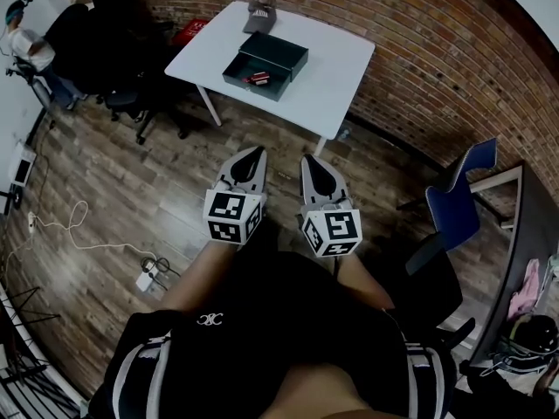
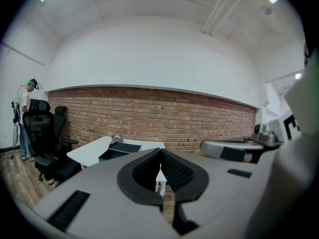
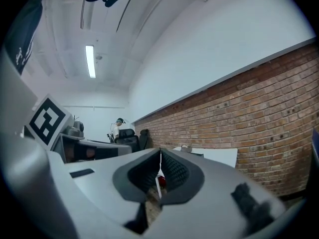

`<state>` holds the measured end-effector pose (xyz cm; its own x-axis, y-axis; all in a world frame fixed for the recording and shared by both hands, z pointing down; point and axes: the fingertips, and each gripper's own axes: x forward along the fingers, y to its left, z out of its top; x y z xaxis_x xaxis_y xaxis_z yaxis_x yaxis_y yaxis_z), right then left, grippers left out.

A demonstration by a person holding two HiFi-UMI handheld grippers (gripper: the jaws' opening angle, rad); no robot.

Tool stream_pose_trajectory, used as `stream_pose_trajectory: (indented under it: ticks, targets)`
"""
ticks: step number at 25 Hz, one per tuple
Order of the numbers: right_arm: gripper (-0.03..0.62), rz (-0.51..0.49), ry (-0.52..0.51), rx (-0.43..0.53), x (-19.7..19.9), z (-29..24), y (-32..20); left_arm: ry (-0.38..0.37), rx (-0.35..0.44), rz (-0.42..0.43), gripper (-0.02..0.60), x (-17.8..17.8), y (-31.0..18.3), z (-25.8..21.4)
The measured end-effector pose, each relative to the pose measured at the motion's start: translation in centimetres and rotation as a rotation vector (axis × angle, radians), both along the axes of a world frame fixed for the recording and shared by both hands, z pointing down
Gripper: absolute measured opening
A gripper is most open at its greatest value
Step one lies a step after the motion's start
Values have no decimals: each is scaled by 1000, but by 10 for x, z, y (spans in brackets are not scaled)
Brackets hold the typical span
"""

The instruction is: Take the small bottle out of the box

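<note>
**Item:** small bottle [image 1: 257, 78], red, lay inside the dark lidless box [image 1: 278, 47], toward the box's near wall.
**Support:** the box stood on a white desk [image 1: 327, 68].
**Tools:** left claw [image 1: 255, 152] and right claw [image 1: 307, 159] were each pressed together with nothing between, and both hung well short of the box.
**Handling note:** approach was still needed. One claw should part before entering the box and come down from above, clear of its walls.

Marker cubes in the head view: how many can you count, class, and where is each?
2. The left cube sits on the left gripper, the right cube on the right gripper; none appears hidden.
</note>
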<state>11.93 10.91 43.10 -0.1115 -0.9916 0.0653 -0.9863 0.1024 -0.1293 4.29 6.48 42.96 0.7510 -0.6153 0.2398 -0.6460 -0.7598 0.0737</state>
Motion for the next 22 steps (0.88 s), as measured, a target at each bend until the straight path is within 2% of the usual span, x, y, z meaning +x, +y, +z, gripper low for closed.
stream_pose_trajectory:
  ticks: [15,22]
  targets:
    - [31,-17,76,-39,-22,-18,-215,58,11,-15,14,-26,-211,-15]
    - [31,-6,114,-65,-38,-13,-291,94,-19,-17,14,-45,-290,-5]
